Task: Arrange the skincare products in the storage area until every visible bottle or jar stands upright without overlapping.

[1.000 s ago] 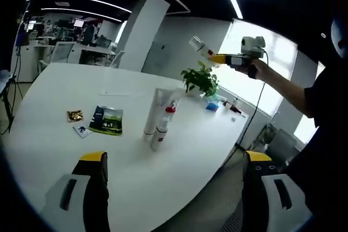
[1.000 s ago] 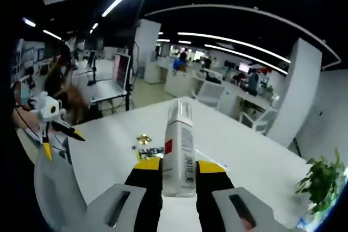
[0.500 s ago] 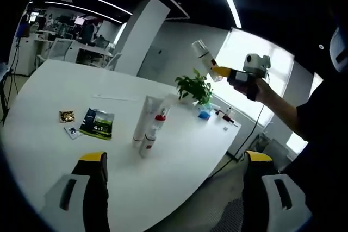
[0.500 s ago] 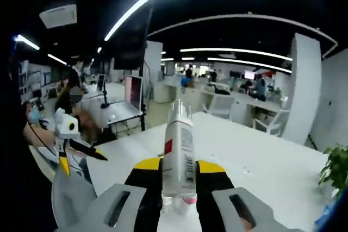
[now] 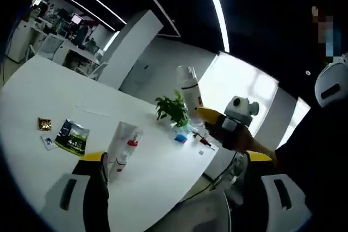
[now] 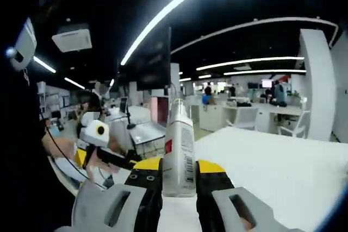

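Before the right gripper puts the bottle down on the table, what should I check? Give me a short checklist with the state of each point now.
1. Right gripper shut on the bottle: ok.
2. Bottle upright between the jaws: ok.
3. Left gripper open and holding nothing: ok.
4. Tubes on the table standing upright: not ok, they lie flat and side by side.
5. Free spot on the table near the tubes: ok.
6. Bottle cap closed: cannot tell.
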Tool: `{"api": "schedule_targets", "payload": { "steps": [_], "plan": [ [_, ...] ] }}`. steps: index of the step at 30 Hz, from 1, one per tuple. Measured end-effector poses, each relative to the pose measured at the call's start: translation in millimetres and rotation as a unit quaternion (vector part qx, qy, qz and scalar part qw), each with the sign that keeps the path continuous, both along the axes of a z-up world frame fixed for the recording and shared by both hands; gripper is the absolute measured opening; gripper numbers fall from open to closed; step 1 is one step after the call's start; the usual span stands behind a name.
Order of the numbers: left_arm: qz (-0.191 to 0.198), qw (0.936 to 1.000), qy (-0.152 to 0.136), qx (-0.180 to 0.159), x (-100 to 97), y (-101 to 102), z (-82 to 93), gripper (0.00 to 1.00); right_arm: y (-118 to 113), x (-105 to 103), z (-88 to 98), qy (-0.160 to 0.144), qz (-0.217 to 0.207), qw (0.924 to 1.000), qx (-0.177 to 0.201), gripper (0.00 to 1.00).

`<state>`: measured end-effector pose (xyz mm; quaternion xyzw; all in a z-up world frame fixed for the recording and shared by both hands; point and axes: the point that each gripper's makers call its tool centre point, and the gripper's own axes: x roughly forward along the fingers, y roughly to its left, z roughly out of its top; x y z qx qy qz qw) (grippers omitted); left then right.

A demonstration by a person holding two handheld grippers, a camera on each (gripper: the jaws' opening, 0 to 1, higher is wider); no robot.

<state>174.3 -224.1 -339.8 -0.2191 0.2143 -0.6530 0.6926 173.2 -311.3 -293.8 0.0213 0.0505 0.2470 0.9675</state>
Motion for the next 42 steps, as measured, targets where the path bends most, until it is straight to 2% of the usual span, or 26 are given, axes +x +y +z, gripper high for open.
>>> {"api": "schedule_targets", "payload": {
  "steps": [3,7,9,12,17,20,25,29,32,38,40,42],
  "plan": [
    [0.002,0.9999,0.002,-0.015,0.1,-2,11.8,0.95,15,-3,0.9,-0.011,0.02,0.9993,0.031,0.14],
    [0.004,0.9992,0.007,-0.039,-1.0,-4,28.4,0.92,31,-6,-7.7,-0.006,0.035,0.9989,0.031,0.14],
    [0.002,0.9988,0.01,-0.048,-2.2,-5,35.4,0.9,43,-11,-8.0,-0.006,0.055,0.9973,0.048,0.14],
    [-0.001,0.9981,0.007,-0.061,-1.5,-7,45.9,0.87,55,-17,-11.9,-0.002,0.076,0.9961,0.045,0.14],
    [-0.016,0.9972,-0.006,-0.072,-5.1,-9,58.0,0.68,72,-27,-15.4,0.0,0.112,0.9922,0.054,0.14],
    [-0.011,0.9968,-0.009,-0.079,0.2,-7,60.7,0.6,79,-32,-16.3,-0.003,0.129,0.9902,0.053,0.14],
    [-0.009,0.9971,-0.032,-0.069,4.4,-4,61.5,0.46,83,-36,-20.0,0.003,0.145,0.9881,0.052,0.15],
    [-0.001,0.9967,-0.045,-0.067,8.1,0,63.6,0.29,83,-37,-22.0,0.007,0.151,0.987,0.055,0.15],
    [-0.012,0.9959,-0.056,-0.07,3.9,1,67.0,0.19,85,-38,-23.4,0.01,0.16,0.9856,0.054,0.15],
    [-0.017,0.9952,-0.076,-0.059,0.5,1,69.2,0.16,88,-37,-26.7,0.016,0.168,0.9843,0.052,0.15],
    [-0.032,0.9941,-0.096,-0.039,-3.9,-1,67.4,0.15,90,-36,-32.0,0.024,0.173,0.984,0.035,0.16],
    [-0.043,0.9907,-0.128,-0.013,-7.6,-4,65.4,0.15,90,-35,-37.2,0.032,0.176,0.9837,0.019,0.16]
  ]
}}
